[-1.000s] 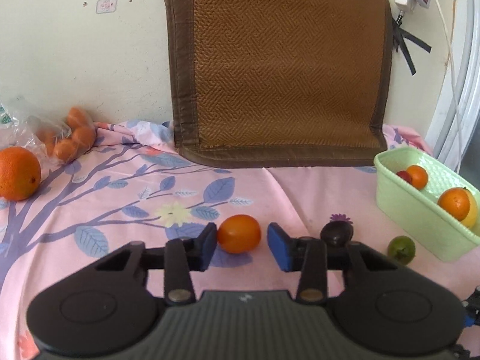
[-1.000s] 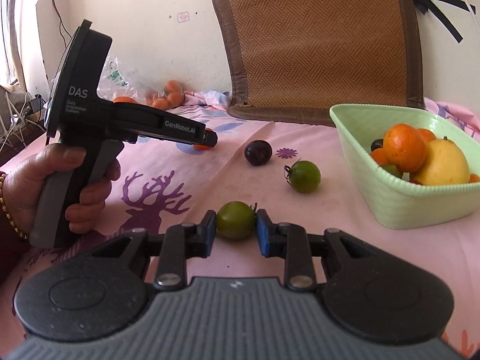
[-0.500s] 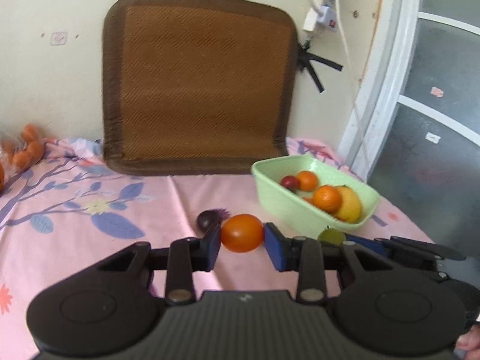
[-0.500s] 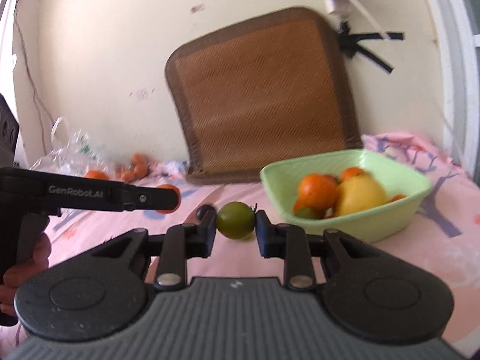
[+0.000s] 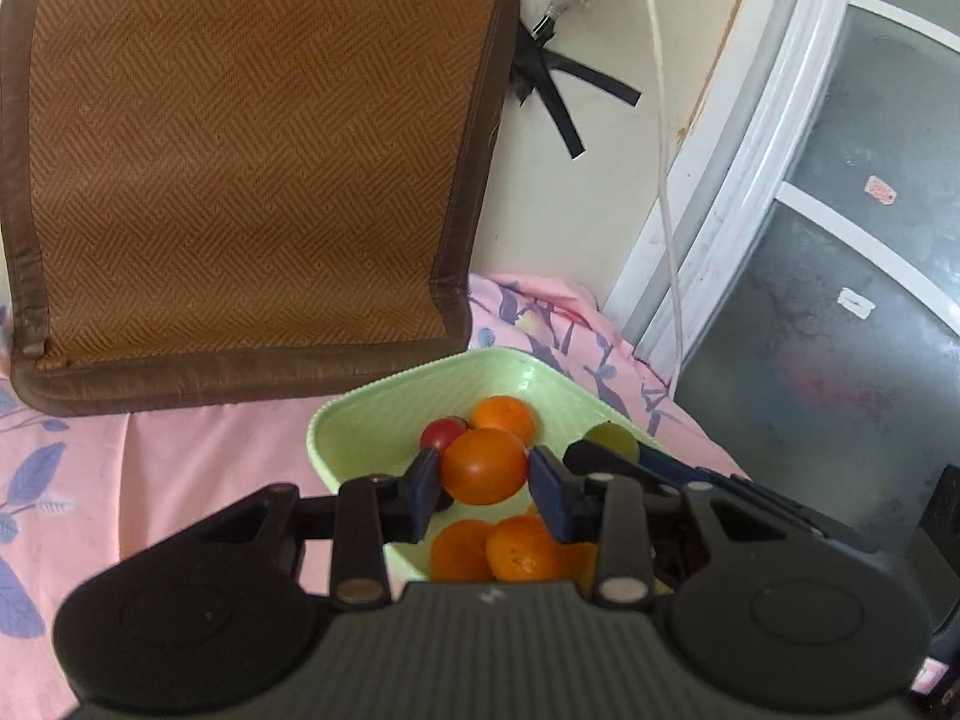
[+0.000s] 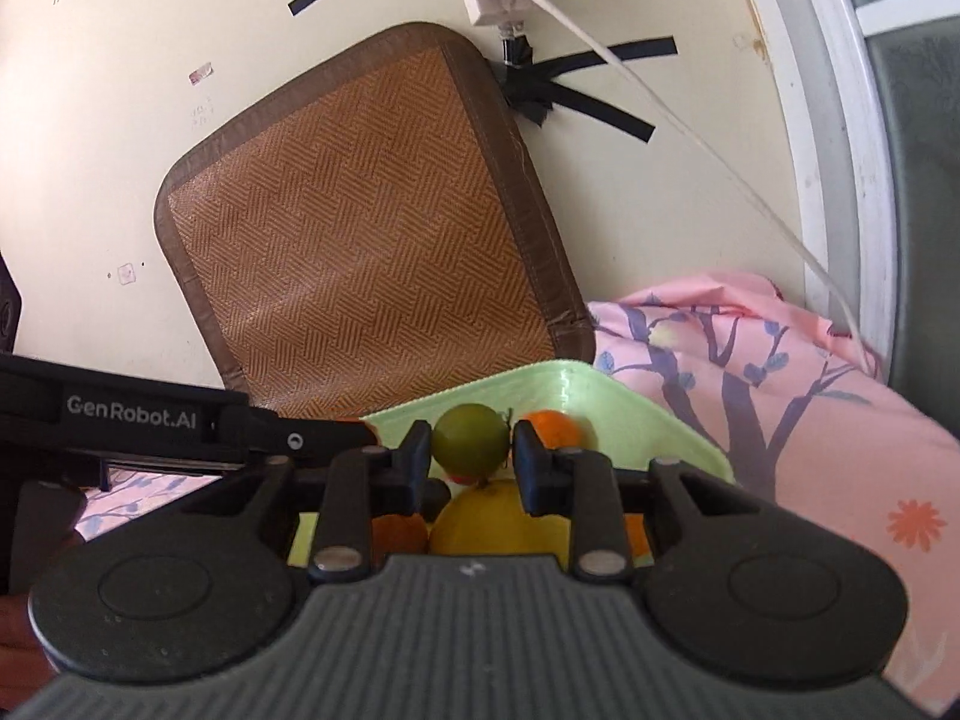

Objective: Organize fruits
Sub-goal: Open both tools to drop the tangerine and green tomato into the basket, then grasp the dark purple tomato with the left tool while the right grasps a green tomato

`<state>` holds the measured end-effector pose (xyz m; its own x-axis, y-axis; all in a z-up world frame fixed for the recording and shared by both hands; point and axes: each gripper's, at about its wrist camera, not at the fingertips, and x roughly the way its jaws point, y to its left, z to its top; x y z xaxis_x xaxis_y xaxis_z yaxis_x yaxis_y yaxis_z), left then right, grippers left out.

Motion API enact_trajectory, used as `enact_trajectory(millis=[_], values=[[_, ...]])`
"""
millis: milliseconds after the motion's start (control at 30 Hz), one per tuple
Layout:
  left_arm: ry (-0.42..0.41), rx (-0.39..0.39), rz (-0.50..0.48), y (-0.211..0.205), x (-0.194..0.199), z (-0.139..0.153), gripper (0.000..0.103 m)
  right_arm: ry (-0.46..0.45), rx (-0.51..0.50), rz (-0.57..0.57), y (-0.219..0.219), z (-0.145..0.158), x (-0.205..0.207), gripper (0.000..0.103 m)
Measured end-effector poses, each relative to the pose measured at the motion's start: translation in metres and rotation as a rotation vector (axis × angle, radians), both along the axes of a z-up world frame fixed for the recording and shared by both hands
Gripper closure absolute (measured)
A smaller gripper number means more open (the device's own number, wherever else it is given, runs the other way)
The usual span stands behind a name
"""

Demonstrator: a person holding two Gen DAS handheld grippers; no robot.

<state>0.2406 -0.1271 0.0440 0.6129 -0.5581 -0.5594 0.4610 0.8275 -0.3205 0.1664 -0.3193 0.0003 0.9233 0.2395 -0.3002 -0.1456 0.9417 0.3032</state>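
You held both fruits over the green basket (image 5: 360,414), left gripper (image 5: 483,477) clamped on the orange fruit (image 5: 485,465) and right gripper (image 6: 471,457) on the green fruit (image 6: 470,437), so next you needed to part the jaws.

My left gripper (image 5: 485,480) grips an orange fruit (image 5: 485,465) between its blue pads (image 5: 547,491), held above the green basket (image 5: 384,414). Inside the basket lie a red fruit (image 5: 443,433), a second orange (image 5: 503,417) and further oranges (image 5: 521,547). Over the basket's right rim, the right gripper (image 5: 636,457) carries a green fruit (image 5: 611,441). Behind the basket, a woven mat (image 5: 252,168) leans against the wall.
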Motion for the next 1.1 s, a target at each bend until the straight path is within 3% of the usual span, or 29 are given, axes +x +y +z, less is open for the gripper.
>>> enact_trajectory(millis=[33, 100, 333, 500, 600, 700, 800, 967, 1100], values=[[0.014, -0.005, 0.003, 0.001, 0.003, -0.003, 0.063, -0.009, -0.012, -0.001, 0.0, 0.001, -0.001, 0.069], [0.008, -0.021, 0.012, 0.005, 0.003, -0.003, 0.062, -0.048, -0.029, -0.02, -0.001, 0.004, -0.007, 0.051], [-0.076, -0.066, 0.1, 0.057, -0.014, 0.029, 0.06, -0.134, -0.006, -0.073, -0.013, 0.012, -0.023, 0.051], [-0.078, 0.013, 0.188, 0.1, -0.031, 0.026, 0.06, -0.186, -0.001, -0.065, -0.01, 0.018, -0.039, 0.056], [-0.041, 0.059, 0.209, 0.114, -0.037, 0.01, 0.06, -0.219, -0.031, 0.046, 0.01, 0.027, -0.057, 0.061], [-0.043, 0.121, 0.204, 0.114, -0.04, -0.006, 0.06, -0.179, -0.108, 0.188, 0.046, 0.026, -0.07, 0.063], [-0.066, 0.191, 0.204, 0.106, -0.041, -0.017, 0.06, -0.095, -0.157, 0.246, 0.073, 0.013, -0.072, 0.066], [-0.092, 0.278, 0.269, 0.096, -0.049, -0.026, 0.06, 0.053, -0.081, 0.22, 0.081, -0.001, -0.065, 0.065], [-0.094, 0.285, 0.323, 0.098, -0.062, -0.035, 0.059, 0.103, -0.058, 0.175, 0.085, -0.01, -0.067, 0.065]])
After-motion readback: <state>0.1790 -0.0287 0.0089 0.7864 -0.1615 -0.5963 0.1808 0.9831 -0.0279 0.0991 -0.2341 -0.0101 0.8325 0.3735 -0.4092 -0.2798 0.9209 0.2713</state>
